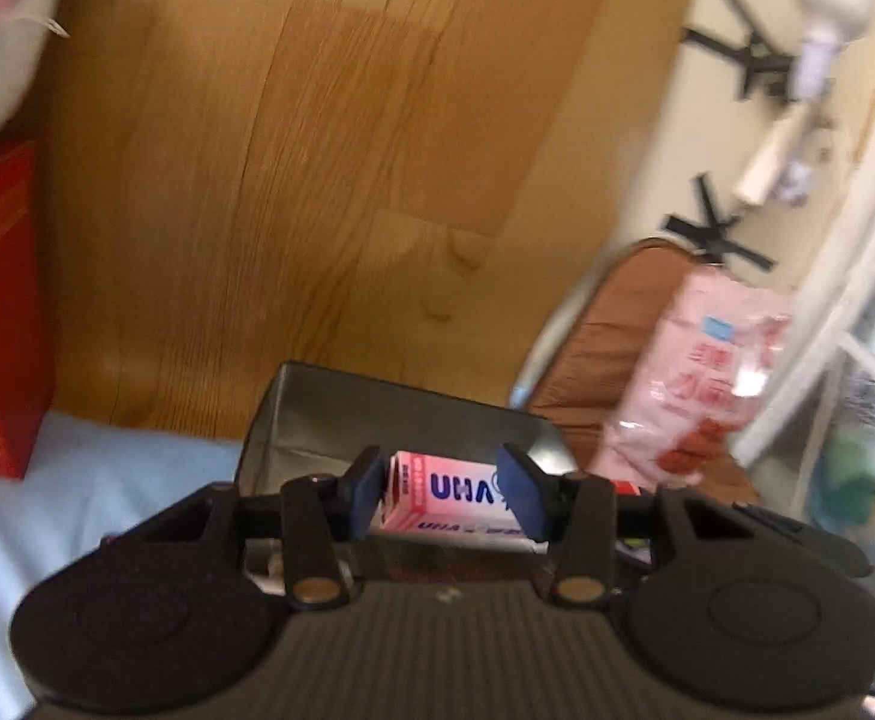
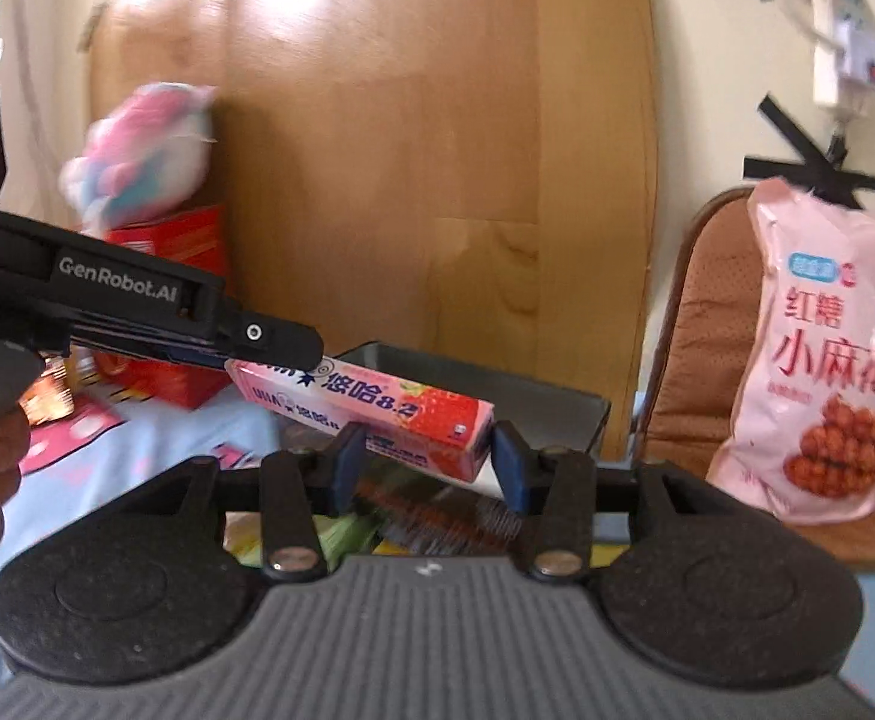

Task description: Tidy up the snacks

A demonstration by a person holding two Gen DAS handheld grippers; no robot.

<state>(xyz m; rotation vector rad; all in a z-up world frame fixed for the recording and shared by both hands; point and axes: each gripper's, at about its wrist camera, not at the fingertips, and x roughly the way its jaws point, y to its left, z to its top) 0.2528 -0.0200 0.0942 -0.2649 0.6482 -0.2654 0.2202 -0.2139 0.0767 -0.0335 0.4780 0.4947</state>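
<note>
My left gripper (image 1: 444,495) is shut on a long pink UHA strawberry candy box (image 1: 455,498) and holds it over the open dark grey bin (image 1: 317,402). In the right wrist view the same box (image 2: 371,408) hangs level above the bin (image 2: 557,396), with the left gripper (image 2: 281,348) clamped on its left end. My right gripper (image 2: 428,465) is open just in front of the bin, its pads on either side of the box's near end without gripping it. Something colourful lies in the bin below, blurred.
A large pink bag of fried dough twists (image 2: 827,360) leans on a brown chair (image 2: 701,324) to the right. A red box (image 2: 179,312) with a pink-white plush bag (image 2: 137,156) on it stands at the left. A wooden panel (image 2: 407,150) stands behind; a light blue cloth (image 1: 77,510) covers the surface.
</note>
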